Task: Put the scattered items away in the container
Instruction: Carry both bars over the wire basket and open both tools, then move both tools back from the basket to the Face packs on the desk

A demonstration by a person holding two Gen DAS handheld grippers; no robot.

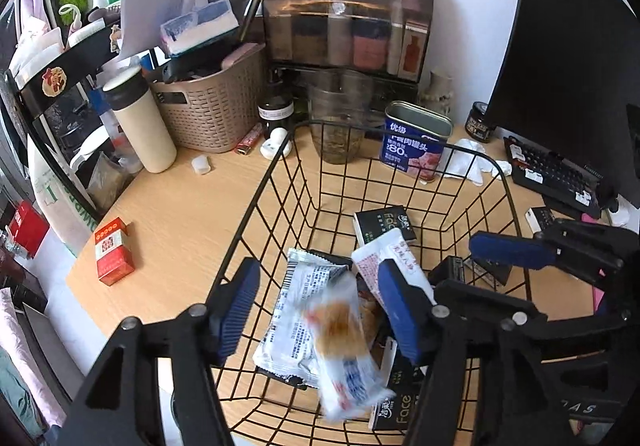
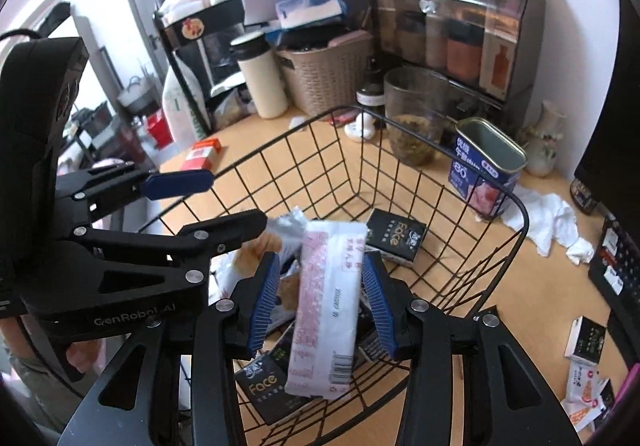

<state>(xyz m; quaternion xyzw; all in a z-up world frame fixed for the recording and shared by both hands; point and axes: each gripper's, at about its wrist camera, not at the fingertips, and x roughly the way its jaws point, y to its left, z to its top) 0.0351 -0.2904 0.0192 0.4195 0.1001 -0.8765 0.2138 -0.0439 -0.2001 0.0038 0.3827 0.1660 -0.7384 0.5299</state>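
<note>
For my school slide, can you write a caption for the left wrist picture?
Left gripper open over the wire basket as a snack packet drops in.

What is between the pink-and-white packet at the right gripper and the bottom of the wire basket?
Only the pile already inside: black Face boxes and snack packets lie under the pink-and-white packet. Nothing else visible blocks it within the wire basket.

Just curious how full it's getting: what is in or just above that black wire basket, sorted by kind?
Black Face packs, lettering showing: 2
White printed packets, one of them blurred: 2
Pink-and-white packet: 1
Total: 5 seen; more dark packs may lie hidden underneath.
</note>
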